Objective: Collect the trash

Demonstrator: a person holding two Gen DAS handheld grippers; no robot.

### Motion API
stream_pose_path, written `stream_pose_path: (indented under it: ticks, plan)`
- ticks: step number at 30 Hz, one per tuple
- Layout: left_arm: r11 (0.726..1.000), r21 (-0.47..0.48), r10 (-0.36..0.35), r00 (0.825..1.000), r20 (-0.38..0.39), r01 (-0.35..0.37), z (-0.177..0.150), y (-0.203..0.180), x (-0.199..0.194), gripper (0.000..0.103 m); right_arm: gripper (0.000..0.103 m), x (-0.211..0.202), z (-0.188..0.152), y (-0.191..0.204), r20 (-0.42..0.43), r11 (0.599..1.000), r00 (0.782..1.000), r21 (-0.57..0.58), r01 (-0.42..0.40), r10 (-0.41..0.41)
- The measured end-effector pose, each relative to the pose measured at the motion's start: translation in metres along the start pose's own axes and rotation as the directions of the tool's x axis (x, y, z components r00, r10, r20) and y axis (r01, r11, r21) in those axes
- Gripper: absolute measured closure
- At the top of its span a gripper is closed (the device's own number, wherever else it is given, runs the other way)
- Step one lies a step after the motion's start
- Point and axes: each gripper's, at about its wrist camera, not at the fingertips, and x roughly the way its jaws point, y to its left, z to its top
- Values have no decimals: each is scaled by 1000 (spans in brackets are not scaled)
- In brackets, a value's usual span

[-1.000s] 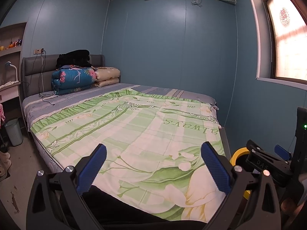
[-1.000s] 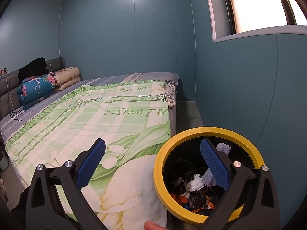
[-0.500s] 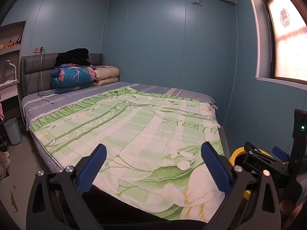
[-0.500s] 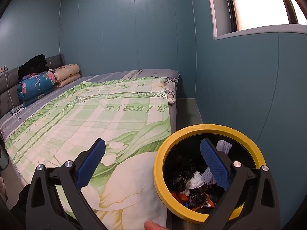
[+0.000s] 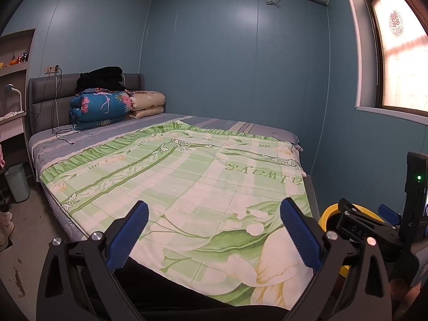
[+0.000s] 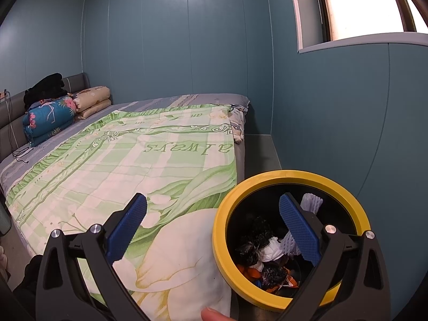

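A: Which step is this, would you say?

B: A pause between pickups, or the end of the job. The right gripper point(image 6: 212, 220) hangs over the bin point(image 6: 267, 179), fingers spread wide with nothing between them; one blue finger point(image 6: 298, 230) sits over the bin's mouth, the other over the quilt point(image 6: 133, 160).

A: And the trash?

B: In the bin: the trash point(image 6: 267, 254) is a heap of dark crumpled bags, white paper, white foam netting and orange wrappers near the bottom. The bin stands at the foot corner of the bed point(image 5: 240, 125), just beside the hanging quilt edge.

A: The left gripper?

B: The left gripper point(image 5: 214, 231) is released too, empty, pointing up the length of the bed. From there I see only bedding point(image 5: 99, 107) at the headboard and a cable point(image 5: 64, 133) on the sheet. No litter on the quilt that I can make out.

A: So the next move?

B: Search. I judge both should swing toward the floor point(image 5: 29, 214) on the left, which is speckled, though too small to tell if that is litter. There's a second, pale bin point(image 5: 17, 183) there as well.
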Motion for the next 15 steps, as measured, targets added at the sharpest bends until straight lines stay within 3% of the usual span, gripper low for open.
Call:
stream_pose_path:
  ticks: [15]
  plan:
    - [1000, 0, -7, 1000, -12, 7, -3, 0, 2, 8, 8, 3, 0, -3, -9, 1000, 1000, 4, 4, -4]
